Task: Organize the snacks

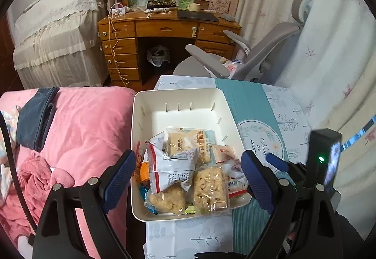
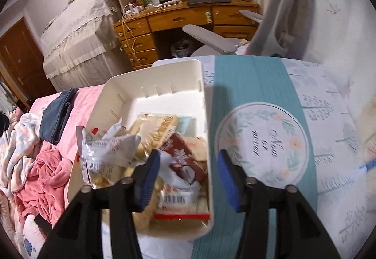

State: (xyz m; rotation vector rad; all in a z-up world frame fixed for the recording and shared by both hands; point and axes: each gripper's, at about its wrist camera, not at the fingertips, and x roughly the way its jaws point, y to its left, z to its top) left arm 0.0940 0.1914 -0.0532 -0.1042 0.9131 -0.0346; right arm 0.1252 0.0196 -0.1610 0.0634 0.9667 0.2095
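Observation:
A white plastic bin point(image 1: 150, 113) stands on a small table with a teal and floral cloth point(image 1: 249, 103). Its near half holds several snack packets: a white packet with a red stripe point(image 1: 169, 165), clear-wrapped puffed rice cakes point(image 1: 209, 188), and a pale biscuit packet point(image 1: 185, 139). My left gripper point(image 1: 188, 176) hangs open above these packets, holding nothing. In the right wrist view, my right gripper point(image 2: 188, 176) is open astride the bin's right wall point(image 2: 208, 141). A brown and white packet point(image 2: 185, 162) lies loose in the bin below its left finger point(image 2: 148, 179).
A pink quilt point(image 1: 89, 132) with a dark blue garment point(image 1: 35, 118) lies left of the table. Behind stand a grey office chair point(image 1: 258, 56), a wooden desk point(image 1: 164, 28) with a bookshelf, and a cloth-covered piece of furniture point(image 1: 54, 31). Curtains hang at the right.

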